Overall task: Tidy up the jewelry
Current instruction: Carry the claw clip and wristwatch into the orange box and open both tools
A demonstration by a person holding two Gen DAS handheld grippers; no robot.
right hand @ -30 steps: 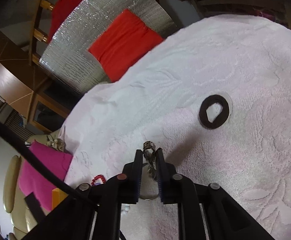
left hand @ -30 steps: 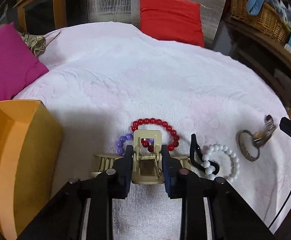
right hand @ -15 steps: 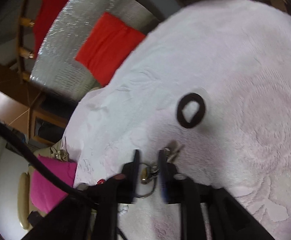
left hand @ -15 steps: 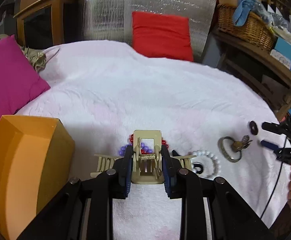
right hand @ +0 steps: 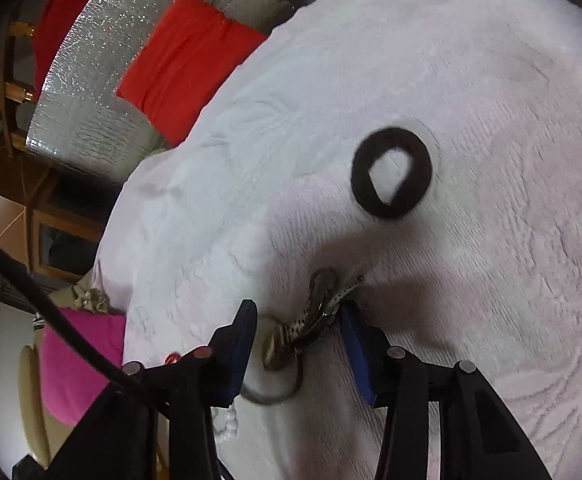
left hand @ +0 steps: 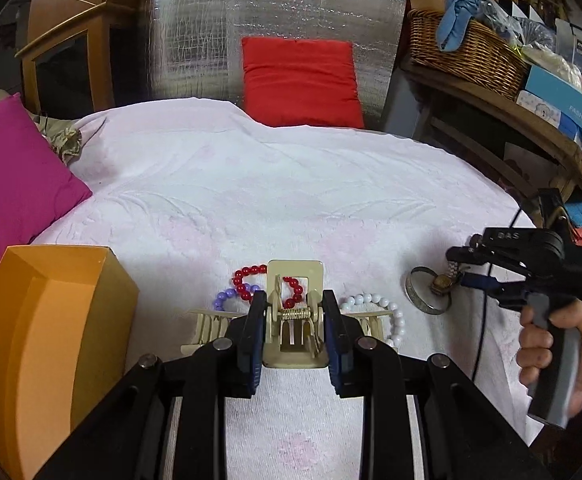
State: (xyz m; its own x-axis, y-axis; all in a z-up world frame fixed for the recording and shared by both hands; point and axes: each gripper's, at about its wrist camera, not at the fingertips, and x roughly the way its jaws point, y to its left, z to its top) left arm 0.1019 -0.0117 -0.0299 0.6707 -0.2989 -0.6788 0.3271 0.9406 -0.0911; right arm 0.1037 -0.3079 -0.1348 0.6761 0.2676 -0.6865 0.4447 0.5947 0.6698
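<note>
Hair claw clip (left hand: 294, 316): your left tongs (left hand: 294, 334) clamp it above the bed (left hand: 291, 184), orange box (left hand: 51, 344) at nine o'clock. Your right tongs (right hand: 299, 344) are closing, wristwatch (right hand: 315, 312) between them.

- You're in a lived-in home room: a soft white towel-covered surface (left hand: 291, 184), red cushion (left hand: 301, 80) and magenta pillow (left hand: 7, 176).
- Beside you, a cluttered wooden shelf (left hand: 503, 108) holds a wicker basket (left hand: 463, 52).

Orange box (left hand: 55, 332); red beads (left hand: 247, 280); white beads (left hand: 395, 316); black ring (right hand: 391, 172).
</note>
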